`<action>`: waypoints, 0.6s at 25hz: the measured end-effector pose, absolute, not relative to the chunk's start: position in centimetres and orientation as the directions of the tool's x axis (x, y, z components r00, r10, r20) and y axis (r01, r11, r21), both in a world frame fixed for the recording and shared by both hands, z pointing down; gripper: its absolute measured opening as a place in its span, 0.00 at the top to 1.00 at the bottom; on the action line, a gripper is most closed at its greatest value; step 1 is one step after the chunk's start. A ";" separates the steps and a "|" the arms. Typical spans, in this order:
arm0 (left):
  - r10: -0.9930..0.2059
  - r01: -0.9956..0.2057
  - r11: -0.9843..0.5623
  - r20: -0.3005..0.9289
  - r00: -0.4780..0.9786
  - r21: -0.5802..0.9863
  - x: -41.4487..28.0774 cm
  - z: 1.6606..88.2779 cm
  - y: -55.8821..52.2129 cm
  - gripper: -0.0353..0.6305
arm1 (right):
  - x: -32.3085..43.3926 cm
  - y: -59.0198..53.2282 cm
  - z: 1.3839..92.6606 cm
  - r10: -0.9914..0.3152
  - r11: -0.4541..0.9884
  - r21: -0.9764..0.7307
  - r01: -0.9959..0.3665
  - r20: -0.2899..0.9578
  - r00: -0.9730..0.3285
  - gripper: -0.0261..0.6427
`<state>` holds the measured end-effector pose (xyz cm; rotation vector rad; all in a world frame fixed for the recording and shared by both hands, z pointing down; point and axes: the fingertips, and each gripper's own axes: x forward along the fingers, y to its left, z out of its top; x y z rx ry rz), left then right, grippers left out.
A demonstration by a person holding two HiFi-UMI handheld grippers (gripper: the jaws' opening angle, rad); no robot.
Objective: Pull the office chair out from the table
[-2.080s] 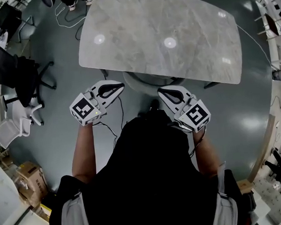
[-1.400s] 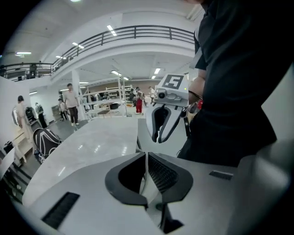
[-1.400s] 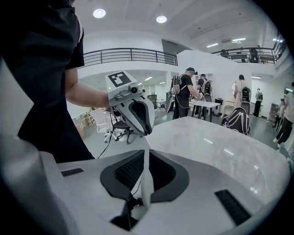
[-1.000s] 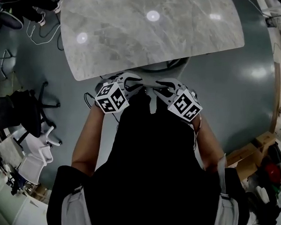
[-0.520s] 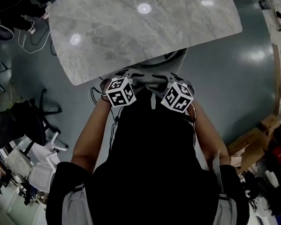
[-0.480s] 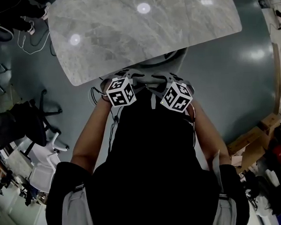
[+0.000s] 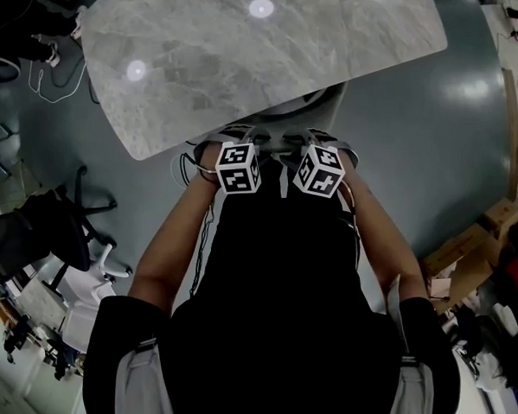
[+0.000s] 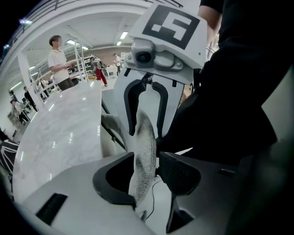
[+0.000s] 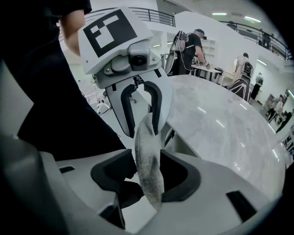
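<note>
The office chair [image 7: 280,180] stands tucked at the near edge of the marble table [image 7: 260,55], mostly hidden by my body. Its pale mesh back shows edge-on in both gripper views. My left gripper [image 8: 146,172] straddles that top rim [image 8: 143,147]; its jaws have just been opening and stand open around it. My right gripper [image 9: 147,176] straddles the same rim [image 9: 148,151] from the other side, its jaws also just opened. Each gripper sees the other facing it: the right gripper [image 8: 144,101] and the left gripper [image 9: 140,108]. In the head view the left gripper [image 7: 241,140] and the right gripper [image 7: 305,139] sit side by side.
A black office chair [image 7: 36,239] and white chairs [image 7: 74,307] stand on the floor to the left. Cardboard boxes [image 7: 470,269] lie at the right. A cable [image 7: 188,171] trails by the table foot. People [image 8: 59,62] stand beyond the table.
Both grippers have drawn close together and sunk onto the chair back's top rim. Two seconds ago they were held apart in front of the table.
</note>
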<state>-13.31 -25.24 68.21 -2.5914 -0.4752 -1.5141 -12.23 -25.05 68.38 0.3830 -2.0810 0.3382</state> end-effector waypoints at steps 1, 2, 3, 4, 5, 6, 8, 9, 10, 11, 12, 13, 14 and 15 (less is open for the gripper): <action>0.208 0.321 -0.945 0.874 0.438 0.064 -13.4 68.7 -25.1 0.70 | -12.1 -25.1 68.7 -0.137 0.915 -0.076 -0.397 0.866 -0.480 0.66; 0.202 0.322 -0.945 0.882 0.425 0.062 -13.5 69.2 -25.1 0.70 | -12.0 -25.1 69.0 -0.139 0.916 -0.068 -0.394 0.871 -0.472 0.66; 0.197 0.319 -0.946 0.886 0.419 0.060 -13.5 69.5 -25.2 0.70 | -12.0 -25.3 69.2 -0.138 0.918 -0.063 -0.392 0.874 -0.466 0.66; 0.194 0.314 -0.948 0.887 0.418 0.059 -13.4 69.8 -25.2 0.70 | -12.0 -25.4 69.5 -0.135 0.920 -0.061 -0.387 0.878 -0.460 0.66; 0.190 0.310 -0.949 0.887 0.420 0.057 -13.3 69.9 -25.3 0.70 | -12.1 -25.4 69.7 -0.132 0.923 -0.058 -0.381 0.881 -0.454 0.66; 0.186 0.307 -0.950 0.887 0.423 0.053 -13.2 70.0 -25.3 0.70 | -12.1 -25.5 69.8 -0.129 0.926 -0.054 -0.374 0.885 -0.448 0.66; 0.183 0.303 -0.952 0.884 0.430 0.049 -12.9 70.1 -25.3 0.70 | -12.3 -25.5 69.9 -0.128 0.931 -0.045 -0.363 0.890 -0.438 0.66; 0.183 0.302 -0.952 0.882 0.434 0.049 -12.8 70.1 -25.2 0.70 | -12.4 -25.5 69.9 -0.127 0.932 -0.043 -0.359 0.891 -0.435 0.66; 0.183 0.300 -0.953 0.881 0.436 0.050 -12.8 70.1 -25.2 0.70 | -12.4 -25.5 70.0 -0.124 0.934 -0.043 -0.355 0.892 -0.434 0.66; 0.183 0.297 -0.953 0.881 0.437 0.051 -12.7 70.2 -25.3 0.70 | -12.5 -25.5 70.1 -0.121 0.935 -0.045 -0.352 0.893 -0.434 0.66; 0.183 0.294 -0.954 0.881 0.436 0.053 -12.7 70.3 -25.3 0.70 | -12.5 -25.5 70.2 -0.117 0.935 -0.049 -0.350 0.893 -0.436 0.66; 0.182 0.293 -0.955 0.882 0.435 0.053 -12.7 70.4 -25.4 0.70 | -12.5 -25.4 70.3 -0.111 0.936 -0.054 -0.349 0.892 -0.437 0.67; 0.179 0.293 -0.955 0.883 0.434 0.050 -12.7 70.6 -25.4 0.70 | -12.5 -25.3 70.4 -0.106 0.936 -0.060 -0.347 0.892 -0.439 0.70; 0.175 0.293 -0.955 0.884 0.433 0.046 -12.7 70.7 -25.4 0.70 | -12.5 -25.2 70.5 -0.103 0.936 -0.064 -0.347 0.892 -0.440 0.72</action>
